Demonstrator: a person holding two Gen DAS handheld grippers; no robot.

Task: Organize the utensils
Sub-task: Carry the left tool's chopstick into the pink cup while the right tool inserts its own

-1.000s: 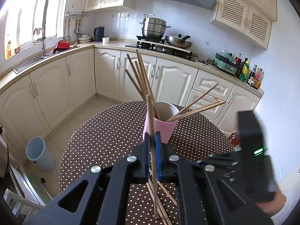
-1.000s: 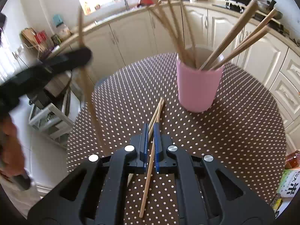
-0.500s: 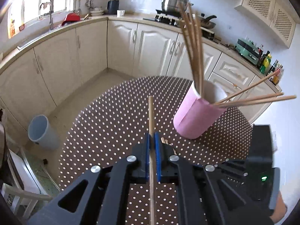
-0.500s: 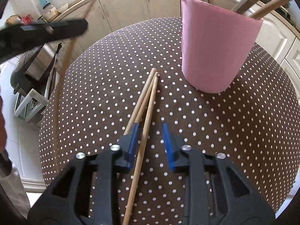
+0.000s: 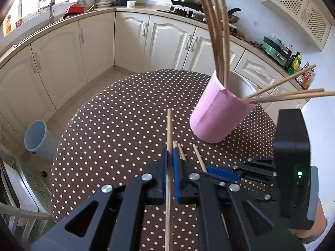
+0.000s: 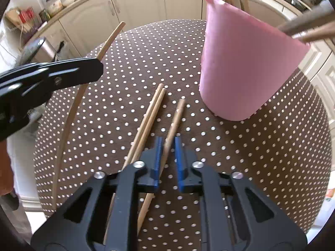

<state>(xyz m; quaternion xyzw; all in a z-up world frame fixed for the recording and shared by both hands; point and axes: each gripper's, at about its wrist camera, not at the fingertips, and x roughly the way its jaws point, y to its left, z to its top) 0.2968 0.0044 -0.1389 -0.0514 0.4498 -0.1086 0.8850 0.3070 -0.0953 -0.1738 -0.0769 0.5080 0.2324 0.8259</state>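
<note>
Kitchen counters (image 5: 134, 10) left-view only; left hand-held gripper (image 5: 170, 159) clamps chopstick (image 5: 169, 129); right (image 6: 166, 148) closing.

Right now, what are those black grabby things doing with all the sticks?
A person is tidying chopsticks into the pink cup on the dotted table. The left gripper is shut on one chopstick. The right gripper is closing around another chopstick lying on the table; whether its pads press on it yet is unclear. Two more chopsticks lie beside it.
</note>
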